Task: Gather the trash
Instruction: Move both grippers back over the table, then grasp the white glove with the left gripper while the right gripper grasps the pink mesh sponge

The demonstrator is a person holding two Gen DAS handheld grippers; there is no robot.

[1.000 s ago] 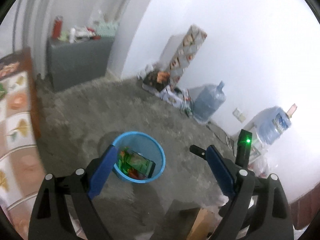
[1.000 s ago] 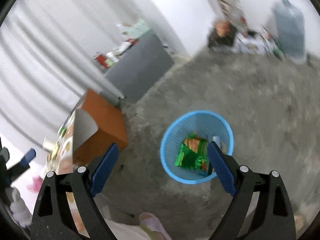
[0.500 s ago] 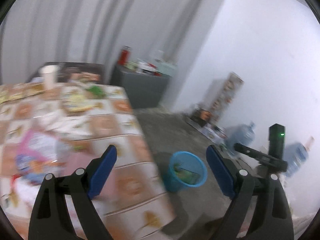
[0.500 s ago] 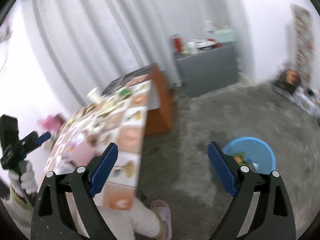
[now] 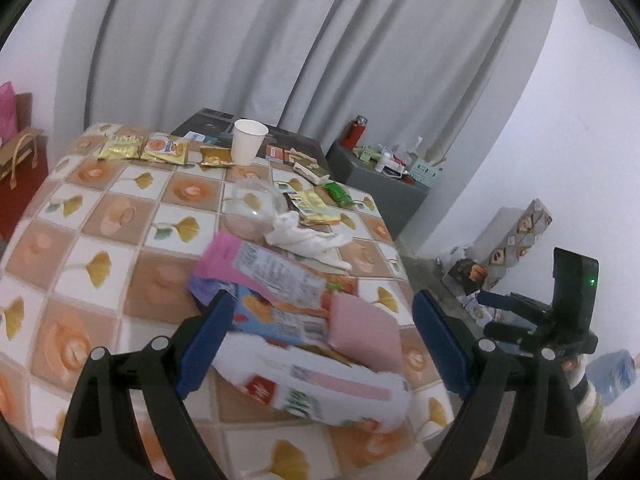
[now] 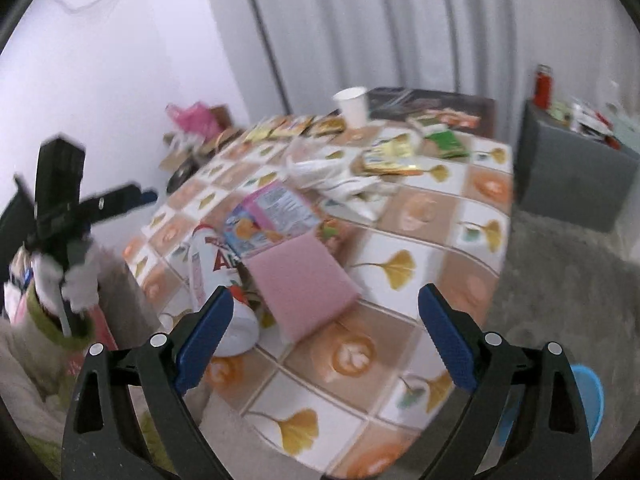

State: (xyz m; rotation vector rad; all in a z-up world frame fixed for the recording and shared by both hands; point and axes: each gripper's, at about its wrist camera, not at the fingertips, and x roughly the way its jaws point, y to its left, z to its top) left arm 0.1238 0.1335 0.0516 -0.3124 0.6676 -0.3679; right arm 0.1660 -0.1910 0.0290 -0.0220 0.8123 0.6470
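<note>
Trash lies on a table with a tile-pattern cloth. Near its front edge are a pink and blue carton, a pink pad and a white packet. Farther back lie crumpled white tissue, a clear plastic lid, gold wrappers, a green wrapper and a white paper cup. My left gripper is open and empty just over the carton pile. My right gripper is open and empty over the pink pad. The blue bin shows at the lower right.
A grey cabinet with a red bottle and clutter stands behind the table. A red bag sits at the left. Boxes lean on the right wall. Grey curtains hang behind.
Both grippers have swung up from the blue bin on the floor to the table top. Both stay open and empty.
</note>
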